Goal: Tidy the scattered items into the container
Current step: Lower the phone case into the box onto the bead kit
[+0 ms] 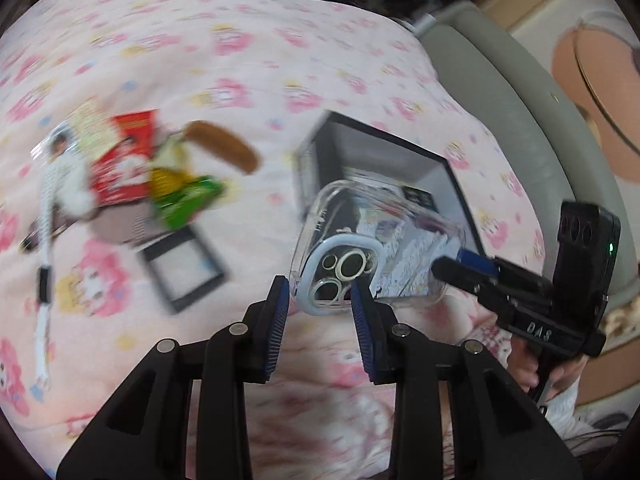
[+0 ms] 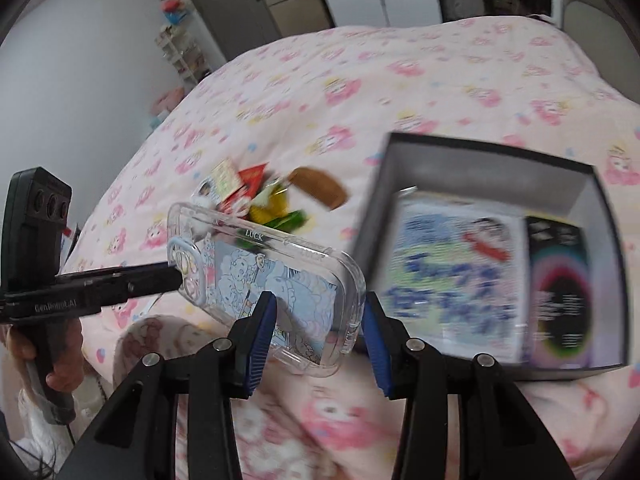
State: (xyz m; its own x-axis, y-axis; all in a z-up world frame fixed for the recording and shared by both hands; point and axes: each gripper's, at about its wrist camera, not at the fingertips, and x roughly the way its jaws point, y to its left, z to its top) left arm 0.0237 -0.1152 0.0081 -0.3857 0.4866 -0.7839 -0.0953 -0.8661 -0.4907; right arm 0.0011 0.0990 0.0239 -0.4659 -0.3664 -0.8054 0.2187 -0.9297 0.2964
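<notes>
The clear phone case (image 2: 276,276) hangs in the air above the bed (image 2: 360,80), carried between two tools: the left hand-held gripper (image 1: 320,304) is pinched on its camera-cutout end and the right hand-held gripper (image 2: 316,320) clamps across the other end, so each is grasping the case. It looks light, thin and springy, with glossy walls that could slip under the pads; I judge the rims at the short ends the safest places to hold, since squeezing the open middle would likely bow it. The dark box (image 2: 592,184) lies near the bed's side edge, just beyond the case, and already holds a printed packet (image 2: 452,280) and a black card with a coloured ring (image 2: 560,292). A blurred pile of snack packets (image 1: 132,164) and a brown comb (image 1: 224,148) remain on the quilt, well apart from the box.
</notes>
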